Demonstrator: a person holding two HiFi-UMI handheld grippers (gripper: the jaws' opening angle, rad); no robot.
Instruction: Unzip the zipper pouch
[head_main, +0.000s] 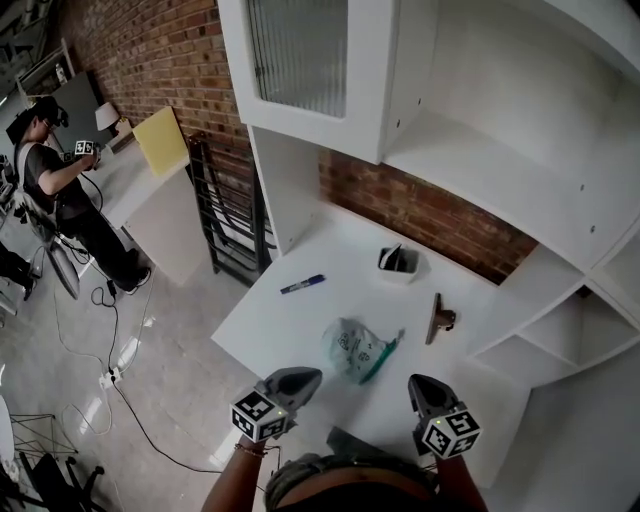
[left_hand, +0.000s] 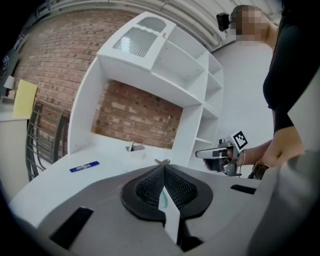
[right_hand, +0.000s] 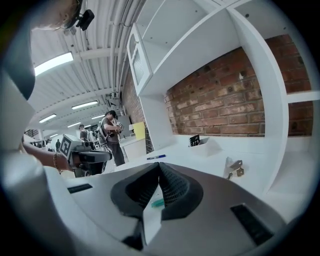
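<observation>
Near the front edge of the white worktop (head_main: 290, 320), on the left, my left hand-held gripper (head_main: 312, 374) is closed with nothing gripped; its own view shows the jaws meeting at the tips. Just right of it and a little farther off lies the zipper pouch (head_main: 352, 348), clear plastic, flat on the worktop, touching neither gripper. Its teal zipper (head_main: 382, 358) runs along its right edge, so the long axis goes from near-left to far-right. Right again, my right hand-held gripper (head_main: 418, 381) is closed too, and empty. The pouch sits between the two tips. Only the head view gives me the pouch whole; each gripper view shows just a sliver of teal below its shut jaws, plus the other gripper off to one side.
</observation>
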